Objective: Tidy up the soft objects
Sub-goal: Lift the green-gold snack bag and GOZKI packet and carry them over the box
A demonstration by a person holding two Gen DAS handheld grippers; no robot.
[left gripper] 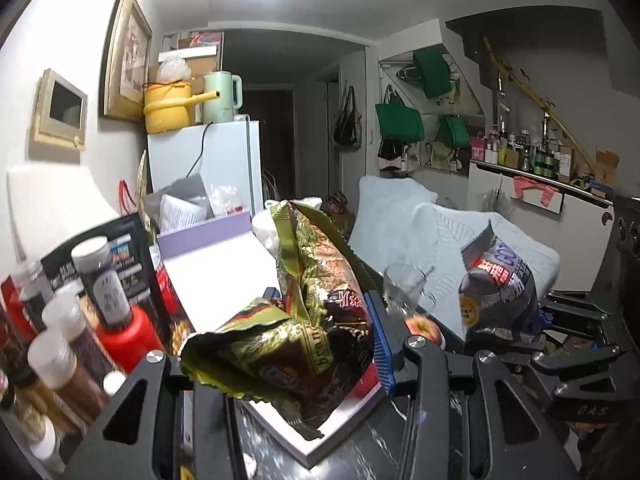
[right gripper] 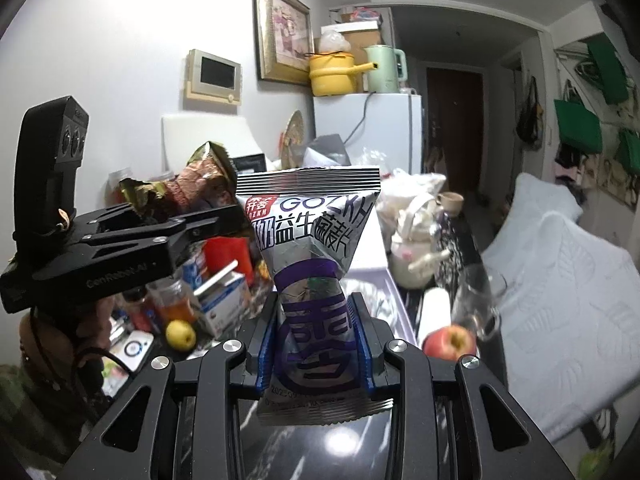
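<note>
Right wrist: silver snack bag [right gripper: 312, 280] clamped between jaws (upright) | left wrist: gold-brown bag [left gripper: 316, 320] clamped likewise

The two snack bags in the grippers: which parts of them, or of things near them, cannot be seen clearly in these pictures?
- Gold-brown bag, left wrist view: its left side hides the left gripper's left finger.
- Silver-purple bag, right wrist view: its lower small print is too small to read.
- Clear glass, right wrist view: blurred.
- Red apple, left wrist view: partly hidden by the gripper's finger.
</note>
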